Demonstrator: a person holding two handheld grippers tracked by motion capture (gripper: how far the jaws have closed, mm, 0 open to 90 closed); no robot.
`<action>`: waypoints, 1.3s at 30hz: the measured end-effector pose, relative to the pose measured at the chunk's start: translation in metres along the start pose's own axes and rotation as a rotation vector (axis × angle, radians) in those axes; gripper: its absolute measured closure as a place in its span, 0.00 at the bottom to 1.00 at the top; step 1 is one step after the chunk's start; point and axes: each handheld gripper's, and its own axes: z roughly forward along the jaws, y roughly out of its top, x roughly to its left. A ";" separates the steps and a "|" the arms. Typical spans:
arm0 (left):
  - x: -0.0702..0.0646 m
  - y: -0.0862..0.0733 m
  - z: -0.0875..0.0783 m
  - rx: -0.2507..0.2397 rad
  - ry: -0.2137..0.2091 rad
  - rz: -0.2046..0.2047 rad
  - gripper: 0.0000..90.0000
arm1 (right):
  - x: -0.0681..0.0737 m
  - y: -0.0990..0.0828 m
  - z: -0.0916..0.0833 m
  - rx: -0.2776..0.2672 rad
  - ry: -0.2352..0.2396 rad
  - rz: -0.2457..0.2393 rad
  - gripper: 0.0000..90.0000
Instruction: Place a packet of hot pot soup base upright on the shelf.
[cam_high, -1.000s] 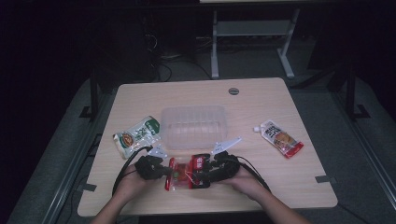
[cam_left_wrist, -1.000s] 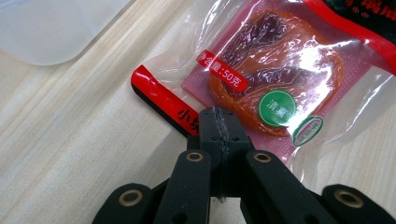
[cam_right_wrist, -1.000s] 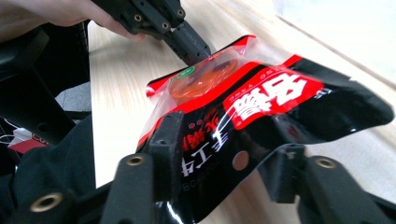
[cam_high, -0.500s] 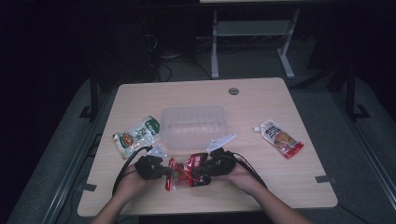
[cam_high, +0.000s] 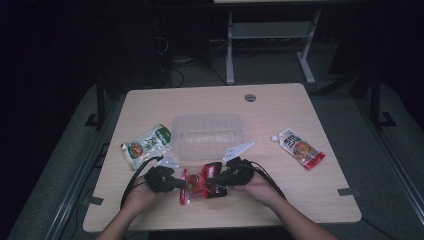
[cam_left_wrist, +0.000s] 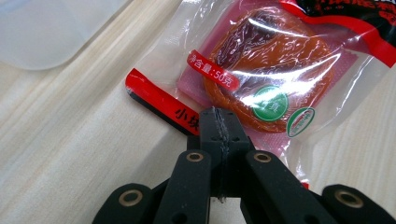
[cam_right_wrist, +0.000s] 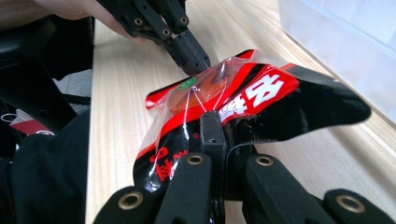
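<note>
Between the two tools, close to the near edge of the desk (cam_high: 300, 200), a red snack packet (cam_high: 199, 184) is held from both ends. The left tool (cam_high: 181, 185) is clamped shut on the clear end of the packet (cam_left_wrist: 252, 79), where a round orange snack can be seen through the wrap. The right tool (cam_high: 214, 181) has just been closing, and its jaws are now pinched on the black and red end of the packet (cam_right_wrist: 224, 116), so that end is lifted a little off the wood while the rest hangs between the tools. It looks as if the grabbing part is done: the packet is caught at both ends. What is still left, by the look of it, is to lift the packet and put it in the clear box (cam_high: 207, 135), which sits just beyond the tools and has nothing in it yet. Two more packets are waiting: a green and white pouch (cam_high: 146, 146) is seen beyond the left tool, and a white and red pouch (cam_high: 298, 148) lies well off to the far side of the right tool. Counted up, three packets, one clear box, two tools and one desk are seen. None of the packets has been put away so far.
</note>
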 end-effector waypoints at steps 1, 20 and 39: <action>0.000 0.000 0.000 0.000 0.000 0.000 1.00 | 0.000 0.000 0.000 0.000 0.000 0.000 1.00; -0.019 0.011 -0.008 -0.138 -0.058 0.043 1.00 | 0.015 0.016 -0.032 -0.092 0.087 -0.077 1.00; -0.016 0.005 -0.013 -0.140 -0.081 0.042 0.83 | 0.020 0.023 -0.058 -0.152 0.101 -0.112 1.00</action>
